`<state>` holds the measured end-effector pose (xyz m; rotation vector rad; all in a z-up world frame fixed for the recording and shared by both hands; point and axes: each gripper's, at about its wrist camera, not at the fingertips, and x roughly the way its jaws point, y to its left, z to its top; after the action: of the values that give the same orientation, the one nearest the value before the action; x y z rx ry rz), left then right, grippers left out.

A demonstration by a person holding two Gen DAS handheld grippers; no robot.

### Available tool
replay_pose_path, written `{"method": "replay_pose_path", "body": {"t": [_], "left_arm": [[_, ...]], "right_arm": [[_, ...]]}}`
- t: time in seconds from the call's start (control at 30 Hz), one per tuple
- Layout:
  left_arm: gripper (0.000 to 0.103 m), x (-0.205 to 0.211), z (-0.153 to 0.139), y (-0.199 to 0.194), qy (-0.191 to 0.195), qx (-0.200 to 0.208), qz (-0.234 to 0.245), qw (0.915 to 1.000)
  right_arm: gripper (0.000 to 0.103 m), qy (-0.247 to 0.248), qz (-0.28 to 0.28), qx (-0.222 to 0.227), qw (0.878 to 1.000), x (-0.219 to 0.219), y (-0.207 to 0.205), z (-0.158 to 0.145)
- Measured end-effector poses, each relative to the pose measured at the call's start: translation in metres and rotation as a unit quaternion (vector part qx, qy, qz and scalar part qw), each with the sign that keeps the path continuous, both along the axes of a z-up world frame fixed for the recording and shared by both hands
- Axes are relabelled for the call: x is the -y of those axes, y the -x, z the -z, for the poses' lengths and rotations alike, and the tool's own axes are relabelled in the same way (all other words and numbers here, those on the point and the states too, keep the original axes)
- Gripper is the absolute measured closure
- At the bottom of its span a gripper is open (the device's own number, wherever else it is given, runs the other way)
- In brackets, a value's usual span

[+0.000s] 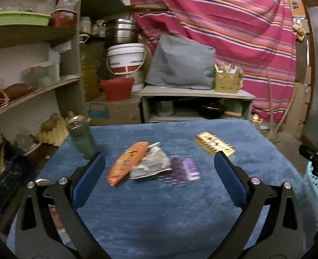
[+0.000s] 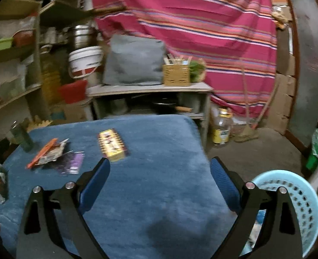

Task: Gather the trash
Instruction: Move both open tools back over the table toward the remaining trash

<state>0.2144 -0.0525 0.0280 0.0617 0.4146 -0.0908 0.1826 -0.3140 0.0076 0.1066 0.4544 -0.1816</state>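
Both pairs of tongs stood wide open with nothing between their blue pads: the left tongs (image 1: 159,168) hung over the blue-covered table (image 1: 159,215), the right tongs (image 2: 160,174) likewise, with the pale blue basket (image 2: 301,196) just beside them at four o'clock.

The trash lay ahead of the left tongs at twelve o'clock: an orange wrapper (image 1: 127,163) overlapping a crumpled silver packet (image 1: 152,164), with a purple wrapper (image 1: 185,168) touching that packet's right edge. A yellow box (image 1: 214,143) sat apart at one o'clock.

Because the wrappers overlapped, a grab could probably catch two and drop one, or pinch the soft cover. The glass jar (image 1: 81,138) at ten o'clock looked easy to knock over.
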Motion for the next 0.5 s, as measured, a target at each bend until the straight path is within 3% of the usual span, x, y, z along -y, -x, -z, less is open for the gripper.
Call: {"method": "replay_pose_path", "body": {"t": [0.27, 0.5], "left_arm": [[0.005, -0.041, 0.019, -0.024, -0.012, -0.025, -0.034, 0.999], [0.006, -0.075, 0.051, -0.061, 0.003, -0.066, -0.068, 0.9955]], "right_arm": [[0.01, 0.041, -0.029, -0.017, 0.999, -0.055, -0.037, 0.013], [0.006, 0.021, -0.034, -0.036, 0.999, -0.061, -0.063, 0.026]]}}
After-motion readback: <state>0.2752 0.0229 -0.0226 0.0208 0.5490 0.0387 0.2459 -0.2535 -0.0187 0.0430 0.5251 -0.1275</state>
